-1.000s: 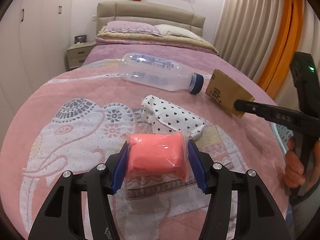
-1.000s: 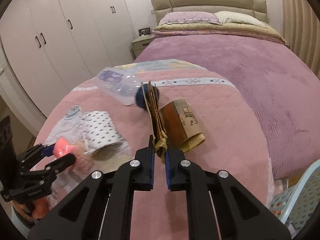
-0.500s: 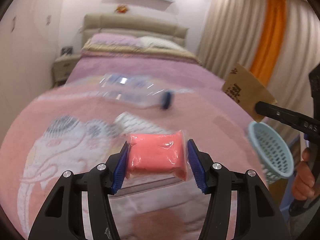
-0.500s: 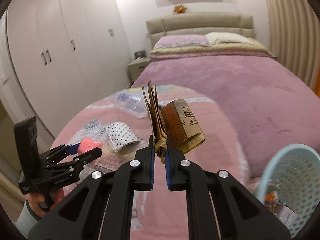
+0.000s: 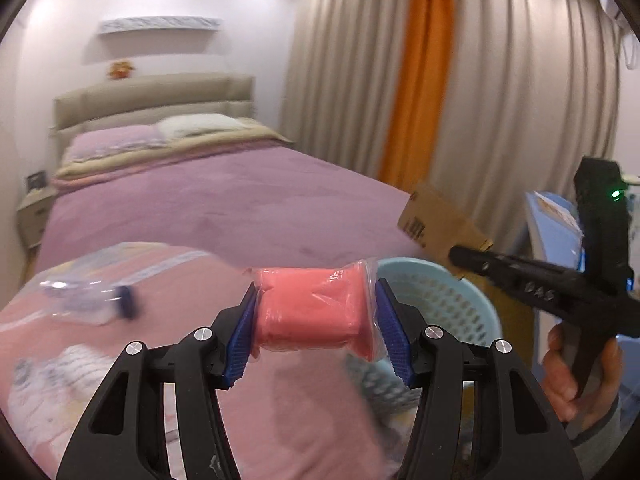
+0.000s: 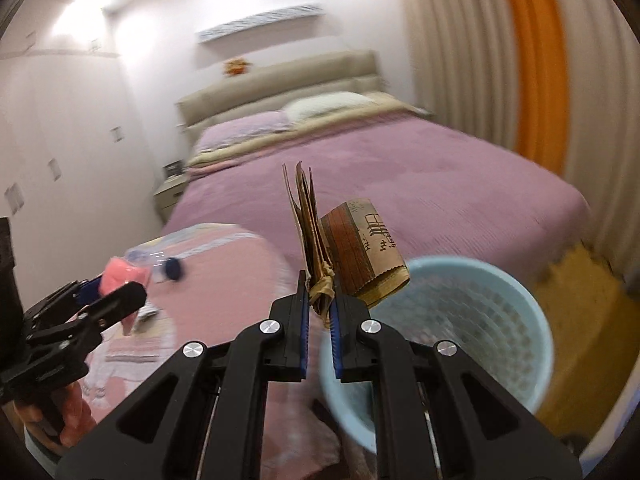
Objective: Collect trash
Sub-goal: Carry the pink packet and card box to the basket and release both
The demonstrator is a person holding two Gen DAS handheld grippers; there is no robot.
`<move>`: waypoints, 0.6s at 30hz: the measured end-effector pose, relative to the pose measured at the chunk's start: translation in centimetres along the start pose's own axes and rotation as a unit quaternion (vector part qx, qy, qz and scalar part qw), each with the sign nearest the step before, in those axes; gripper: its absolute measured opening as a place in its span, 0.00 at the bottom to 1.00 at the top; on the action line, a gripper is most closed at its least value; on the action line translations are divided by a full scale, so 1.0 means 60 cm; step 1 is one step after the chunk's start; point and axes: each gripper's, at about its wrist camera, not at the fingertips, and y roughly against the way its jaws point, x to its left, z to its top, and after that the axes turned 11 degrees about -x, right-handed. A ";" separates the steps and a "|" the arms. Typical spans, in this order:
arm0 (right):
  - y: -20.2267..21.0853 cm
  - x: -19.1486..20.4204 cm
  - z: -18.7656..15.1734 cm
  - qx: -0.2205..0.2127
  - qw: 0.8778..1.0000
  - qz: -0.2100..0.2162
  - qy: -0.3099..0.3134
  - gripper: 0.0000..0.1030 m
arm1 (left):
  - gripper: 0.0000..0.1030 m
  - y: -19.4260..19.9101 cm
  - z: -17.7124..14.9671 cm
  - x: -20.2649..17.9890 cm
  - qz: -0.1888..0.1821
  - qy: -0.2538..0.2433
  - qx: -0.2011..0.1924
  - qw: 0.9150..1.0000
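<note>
Left tongs (image 5: 316, 312): clamped on pink packet (image 5: 312, 312) | Right tongs (image 6: 320, 308): pinched shut on brown paper bag (image 6: 360, 252) | Blue basket (image 6: 500, 320): at 3 o'clock of bed (image 6: 400, 184) | Advice: both loads are best centred above rim before release; plastic bottle (image 5: 88, 300) uncollected.

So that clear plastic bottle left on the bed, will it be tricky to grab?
The bottle lies on its side, so a nudge would probably roll it. It looks empty, so likely light and squashable. The smooth plastic may slip in the pads.
</note>
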 end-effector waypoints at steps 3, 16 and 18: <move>-0.008 -0.060 -0.006 0.016 0.999 -0.033 -0.034 0.07 | 0.53 -0.057 0.002 -0.034 -0.034 0.004 0.024 0.999; -0.054 -0.195 -0.048 0.074 0.987 -0.099 -0.107 0.07 | 0.53 -0.231 -0.045 -0.118 -0.086 -0.011 0.116 0.989; -0.062 -0.202 -0.054 0.083 0.984 -0.104 -0.116 0.08 | 0.56 -0.251 -0.054 -0.129 -0.090 -0.013 0.129 0.987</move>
